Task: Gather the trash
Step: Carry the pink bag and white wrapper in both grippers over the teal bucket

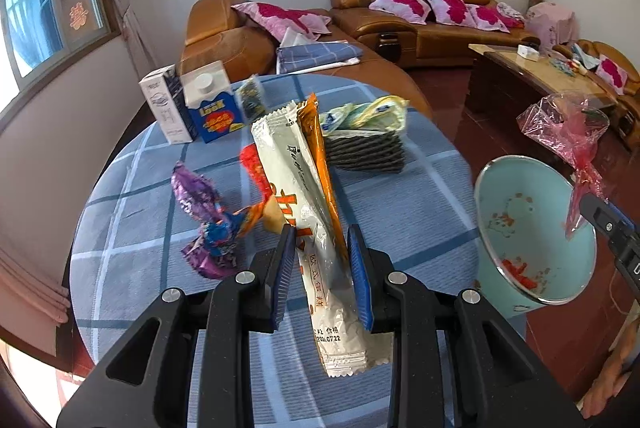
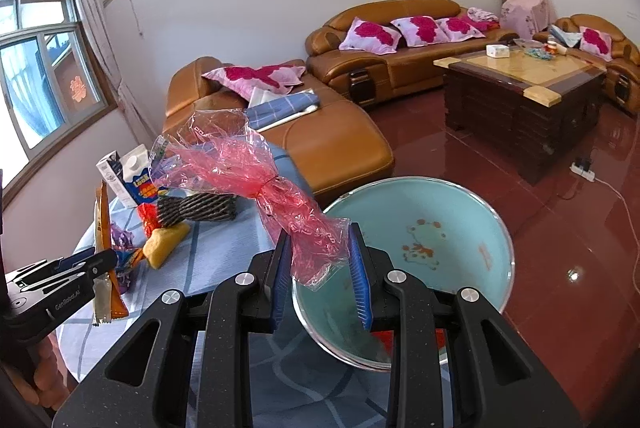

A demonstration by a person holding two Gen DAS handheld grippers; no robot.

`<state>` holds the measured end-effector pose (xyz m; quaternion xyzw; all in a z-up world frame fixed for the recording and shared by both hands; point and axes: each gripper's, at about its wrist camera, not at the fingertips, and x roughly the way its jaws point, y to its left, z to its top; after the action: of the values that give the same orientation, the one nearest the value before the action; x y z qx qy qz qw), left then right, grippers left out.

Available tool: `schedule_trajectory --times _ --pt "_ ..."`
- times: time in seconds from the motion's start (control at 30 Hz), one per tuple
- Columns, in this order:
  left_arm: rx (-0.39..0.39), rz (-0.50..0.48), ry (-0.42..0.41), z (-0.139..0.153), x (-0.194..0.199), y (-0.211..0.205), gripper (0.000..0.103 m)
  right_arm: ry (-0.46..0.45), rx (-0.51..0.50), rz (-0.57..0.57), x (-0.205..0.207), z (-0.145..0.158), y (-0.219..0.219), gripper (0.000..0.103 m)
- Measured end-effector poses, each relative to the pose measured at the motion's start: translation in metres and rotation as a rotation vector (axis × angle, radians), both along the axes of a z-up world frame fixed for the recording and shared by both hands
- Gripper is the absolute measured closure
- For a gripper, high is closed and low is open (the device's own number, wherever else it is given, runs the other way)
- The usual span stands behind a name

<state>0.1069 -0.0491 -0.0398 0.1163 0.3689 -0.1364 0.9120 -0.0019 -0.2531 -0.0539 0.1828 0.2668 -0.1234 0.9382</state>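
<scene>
Left claw [image 1: 322, 276] pinches white wrapper [image 1: 304, 212] lower centre, above surface [image 1: 400, 204]. Right claw [image 2: 320, 268] pinches pink plastic bag [image 2: 256, 172] over basin [image 2: 440, 228]. Both light, crinkly, slippery; grip mid-body.

A long white and orange foil snack wrapper [image 1: 316, 228] stood nearly upright, pinched between the blue pads [image 1: 282, 276] of the left gripper [image 1: 322, 278], its crimped lower end hanging below them. A crumpled pink transparent plastic bag [image 2: 276, 188], knotted at its middle, was clamped by its lower end in the right gripper [image 2: 320, 274] and flared up to the left, above the rim of a pale turquoise round plastic bin [image 2: 460, 224] with a cartoon print inside. A crumpled purple and blue foil candy wrapper [image 1: 206, 224] lay on the table, left of the held wrapper.
</scene>
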Motion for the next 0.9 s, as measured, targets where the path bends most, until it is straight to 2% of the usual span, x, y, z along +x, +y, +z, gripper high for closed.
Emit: schedule_trajectory --times 0.9 --pt "0.033 -0.156 0.016 -0.003 -0.012 -0.113 0.076 0.029 0.047 -0.182 -0.021 -0.023 -0.068 0.075"
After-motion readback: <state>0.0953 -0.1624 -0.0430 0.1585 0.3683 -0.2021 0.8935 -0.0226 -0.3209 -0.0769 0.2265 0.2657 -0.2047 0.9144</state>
